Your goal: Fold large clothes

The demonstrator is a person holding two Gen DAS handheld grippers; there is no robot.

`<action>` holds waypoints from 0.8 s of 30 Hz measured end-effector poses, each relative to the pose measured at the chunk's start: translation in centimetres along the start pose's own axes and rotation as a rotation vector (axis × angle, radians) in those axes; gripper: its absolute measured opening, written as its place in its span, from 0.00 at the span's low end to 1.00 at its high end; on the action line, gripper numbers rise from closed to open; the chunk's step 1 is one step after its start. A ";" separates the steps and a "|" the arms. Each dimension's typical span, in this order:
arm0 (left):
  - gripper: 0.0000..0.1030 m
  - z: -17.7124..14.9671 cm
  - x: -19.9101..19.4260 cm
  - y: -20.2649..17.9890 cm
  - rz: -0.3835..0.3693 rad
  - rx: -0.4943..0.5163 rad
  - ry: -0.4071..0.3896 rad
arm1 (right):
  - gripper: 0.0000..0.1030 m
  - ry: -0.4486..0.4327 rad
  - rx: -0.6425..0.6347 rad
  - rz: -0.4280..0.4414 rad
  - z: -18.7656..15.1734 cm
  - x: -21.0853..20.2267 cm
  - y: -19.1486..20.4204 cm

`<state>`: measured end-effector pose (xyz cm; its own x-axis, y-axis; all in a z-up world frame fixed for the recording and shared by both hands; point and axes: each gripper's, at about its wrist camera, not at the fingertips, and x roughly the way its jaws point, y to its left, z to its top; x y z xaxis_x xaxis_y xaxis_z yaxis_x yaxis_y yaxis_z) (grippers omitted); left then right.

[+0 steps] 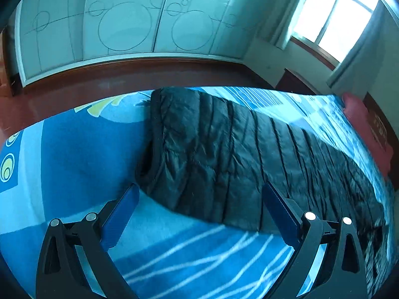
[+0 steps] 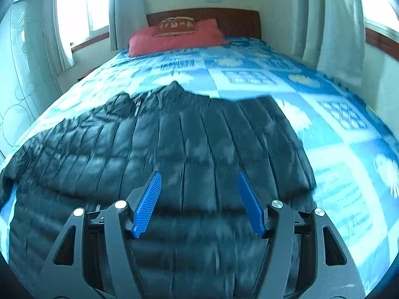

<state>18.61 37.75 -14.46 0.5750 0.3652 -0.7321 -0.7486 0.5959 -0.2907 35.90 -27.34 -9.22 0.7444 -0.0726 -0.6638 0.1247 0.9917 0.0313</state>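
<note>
Bedroom setup: on the far left a white wardrobe [image 1: 124, 25] with circle line-art on its doors runs along the wall above a reddish-brown floor [image 1: 124, 77], and a bright window [image 1: 334, 17] with pale curtains sits off to its right. Everything's happening on a bed [image 1: 74, 149] covered in a blue patterned sheet. Left gripper [image 1: 200, 199] hangs just over the sheet with its blue fingers [image 1: 122, 214] spread wide, nothing between them, right at the near edge of a black quilted puffer jacket [image 1: 224, 154]. That jacket lies flat and stretched out across the bed. Right gripper [image 2: 198, 191] hovers over the middle of the jacket [image 2: 174, 137], also spread wide and holding nothing. Beyond it, the collar end points toward a red pillow [image 2: 174, 37] against the wooden headboard [image 2: 237, 22]. The right wrist view is a bit blurry.
</note>
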 end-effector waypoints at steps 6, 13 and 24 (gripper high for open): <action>0.95 1.1 1.1 0.6 -0.007 -0.073 -0.005 | 0.61 0.102 -0.014 -0.034 -1.1 5.5 -0.4; 0.77 1.2 0.7 1.1 -0.005 -0.157 -0.059 | 0.62 0.099 0.027 -0.003 -1.6 6.1 -1.1; 0.43 0.7 -0.8 3.4 -0.078 -0.224 -0.056 | 0.62 0.092 0.026 -0.002 -1.8 6.0 -1.2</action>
<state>15.76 39.98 -14.43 0.6466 0.3669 -0.6688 -0.7522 0.4525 -0.4790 39.02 -28.79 -14.59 0.6812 -0.0629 -0.7294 0.1439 0.9884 0.0491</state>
